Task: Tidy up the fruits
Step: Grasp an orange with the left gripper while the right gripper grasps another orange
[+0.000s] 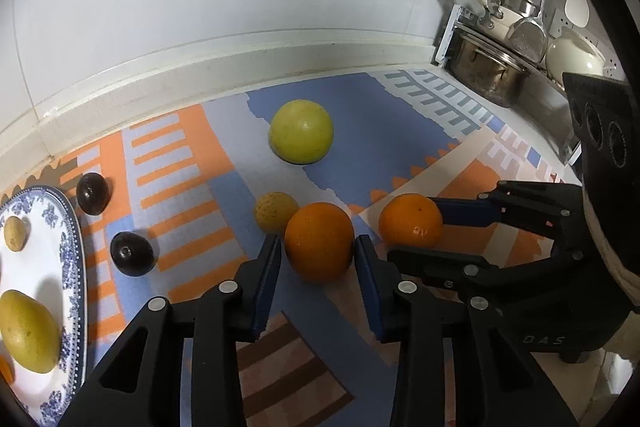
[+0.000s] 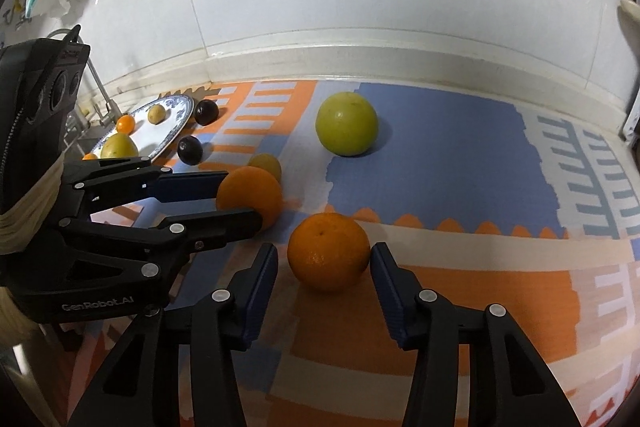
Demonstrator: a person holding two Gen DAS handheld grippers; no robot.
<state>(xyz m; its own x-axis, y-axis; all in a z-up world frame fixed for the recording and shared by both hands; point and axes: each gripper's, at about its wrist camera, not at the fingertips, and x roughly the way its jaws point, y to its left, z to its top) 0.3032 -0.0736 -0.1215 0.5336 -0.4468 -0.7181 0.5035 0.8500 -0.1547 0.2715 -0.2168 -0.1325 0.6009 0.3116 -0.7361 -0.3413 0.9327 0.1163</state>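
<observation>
An orange lies on the patterned mat between the fingers of my left gripper, and both blue pads rest against its sides. A second orange lies between the fingers of my right gripper; a small gap shows at the left pad, so it stands open around the fruit. The two grippers are side by side and close together. Behind the oranges lie a small yellow fruit and a big yellow-green citrus. Two dark round fruits lie beside the blue-and-white plate, which holds several fruits.
A white tiled wall and a raised ledge close off the back of the counter. Pots and pans stand on a rack at the far right. A faucet and sink sit beyond the plate at the left.
</observation>
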